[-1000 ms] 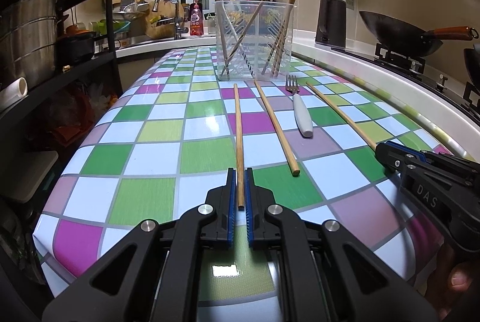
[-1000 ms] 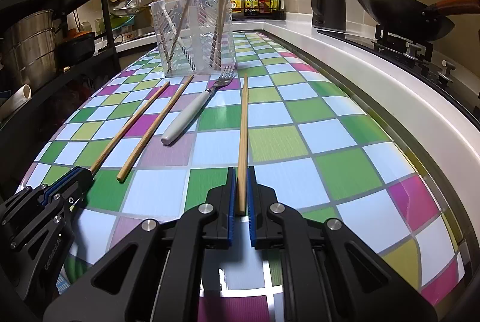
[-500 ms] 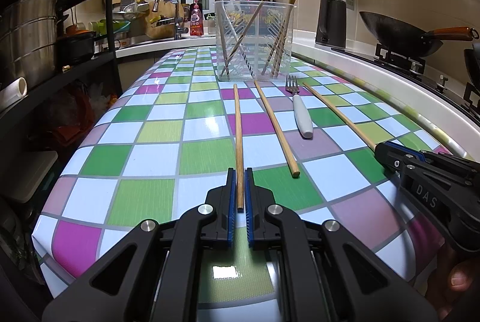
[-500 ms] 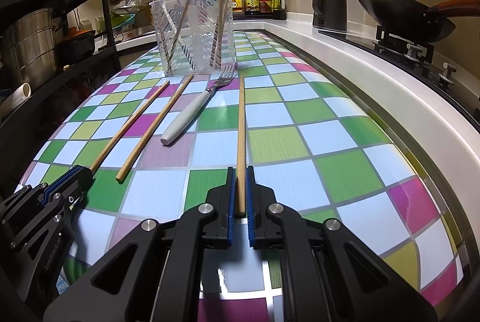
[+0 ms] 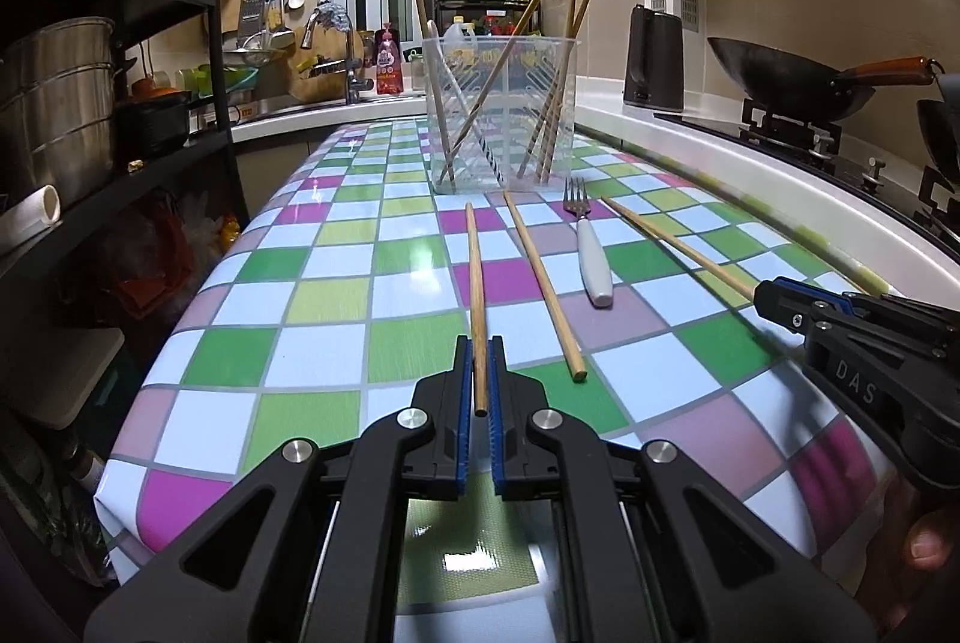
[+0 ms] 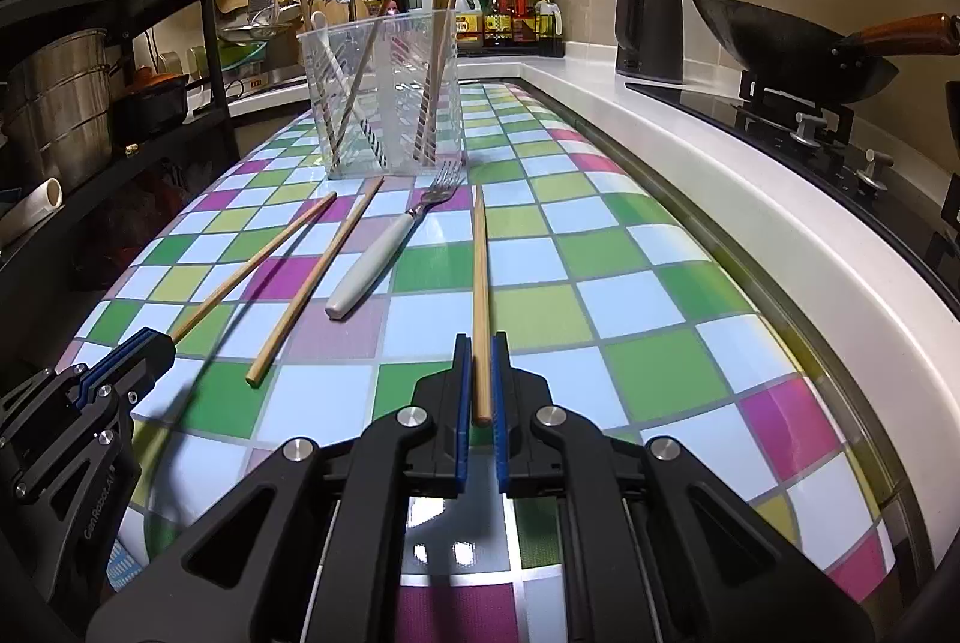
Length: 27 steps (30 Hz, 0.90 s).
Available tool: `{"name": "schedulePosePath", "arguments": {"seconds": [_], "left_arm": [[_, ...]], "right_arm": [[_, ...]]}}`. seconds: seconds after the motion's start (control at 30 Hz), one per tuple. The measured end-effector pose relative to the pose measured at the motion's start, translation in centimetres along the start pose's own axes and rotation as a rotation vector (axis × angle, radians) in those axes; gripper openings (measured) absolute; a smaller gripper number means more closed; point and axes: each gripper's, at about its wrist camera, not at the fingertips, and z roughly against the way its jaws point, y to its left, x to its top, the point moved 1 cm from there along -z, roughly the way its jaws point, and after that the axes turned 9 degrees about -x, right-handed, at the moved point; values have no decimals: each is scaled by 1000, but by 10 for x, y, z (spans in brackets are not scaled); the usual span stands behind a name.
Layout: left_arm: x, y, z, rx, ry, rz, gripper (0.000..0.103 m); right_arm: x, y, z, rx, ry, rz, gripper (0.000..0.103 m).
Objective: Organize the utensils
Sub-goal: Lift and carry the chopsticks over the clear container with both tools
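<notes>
Three wooden chopsticks and a white-handled fork (image 5: 591,247) lie on the checkered table. My left gripper (image 5: 479,349) is shut on the near end of the leftmost chopstick (image 5: 474,265). My right gripper (image 6: 480,346) is shut on the near end of the rightmost chopstick (image 6: 480,259), whose far tip is raised slightly. A third chopstick (image 5: 543,283) lies loose between them, left of the fork (image 6: 384,247). A clear plastic holder (image 5: 501,115) with several chopsticks stands beyond; it also shows in the right wrist view (image 6: 384,97).
A white counter ledge (image 6: 690,145) runs along the table's right side, with a black kettle (image 6: 648,22) and a wok (image 6: 792,43) on a stove. Black shelving (image 5: 90,103) with metal pots stands left. The sink area lies behind the holder.
The right gripper's chopstick has tilted up a little at its far end. The left gripper and its chopstick have barely moved.
</notes>
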Motion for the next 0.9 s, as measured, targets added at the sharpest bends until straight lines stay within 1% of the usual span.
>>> {"name": "schedulePosePath", "arguments": {"seconds": [0.17,0.37,0.5,0.63,0.9], "left_arm": [[7,2,8,4,-25,2,5],[17,0,15,-9,-35,-11,5],[28,0,25,-11,-68,-15,5],[40,1,36,-10,-103,-33,5],[63,9,44,-8,-147,-28,5]], "right_arm": [[4,-1,10,-6,-19,8,6],[15,-4,22,-13,-59,6,6],[23,-3,32,-18,-95,15,6],[36,-2,43,-21,-139,23,6],[65,0,60,-25,-215,39,6]]}}
